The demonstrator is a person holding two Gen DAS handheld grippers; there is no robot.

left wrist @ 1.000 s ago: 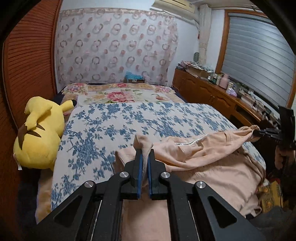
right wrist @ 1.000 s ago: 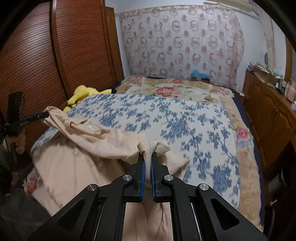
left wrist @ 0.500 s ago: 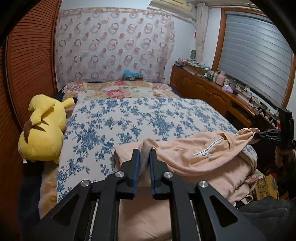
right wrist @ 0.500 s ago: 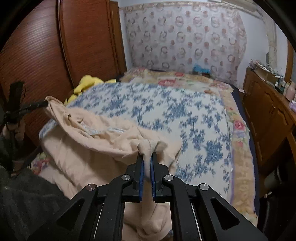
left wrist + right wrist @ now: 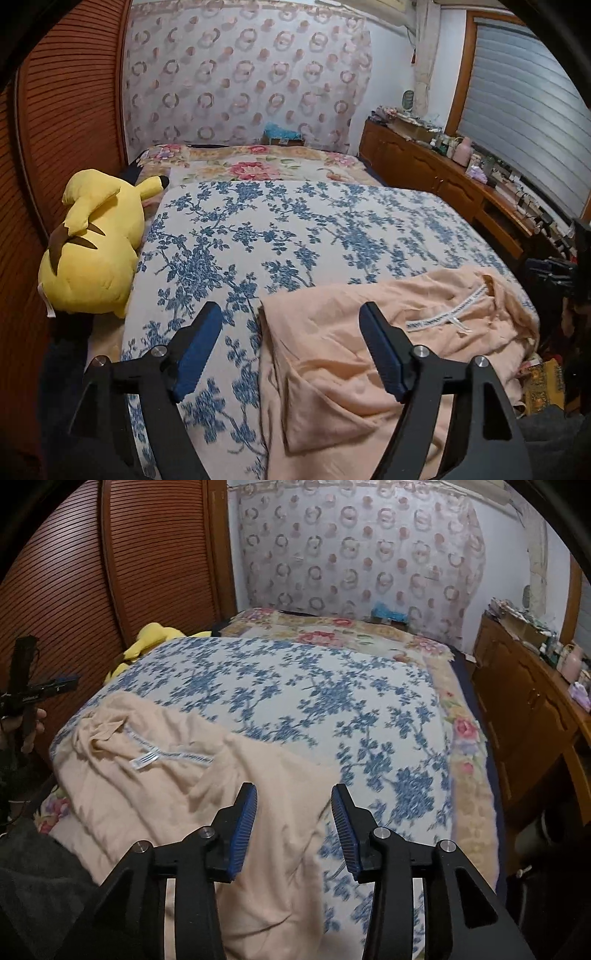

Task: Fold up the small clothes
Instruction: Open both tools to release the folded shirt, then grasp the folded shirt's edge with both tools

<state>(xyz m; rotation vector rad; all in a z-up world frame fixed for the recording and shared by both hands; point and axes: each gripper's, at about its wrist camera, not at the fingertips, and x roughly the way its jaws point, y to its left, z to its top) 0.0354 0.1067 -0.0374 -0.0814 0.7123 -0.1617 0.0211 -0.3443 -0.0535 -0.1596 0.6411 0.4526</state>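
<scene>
The left claw (image 5: 291, 347) gapes wide over the peach garment (image 5: 369, 354) on the floral bedspread (image 5: 295, 229).

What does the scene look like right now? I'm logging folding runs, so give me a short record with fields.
garment: peach garment lying rumpled on the near end of the bed
surface: blue floral bedspread
left gripper: jaws open, holding nothing
right gripper: jaws open, holding nothing
nearby: yellow plush toy at the bed's left edge
fold state: not neatly folded
</scene>
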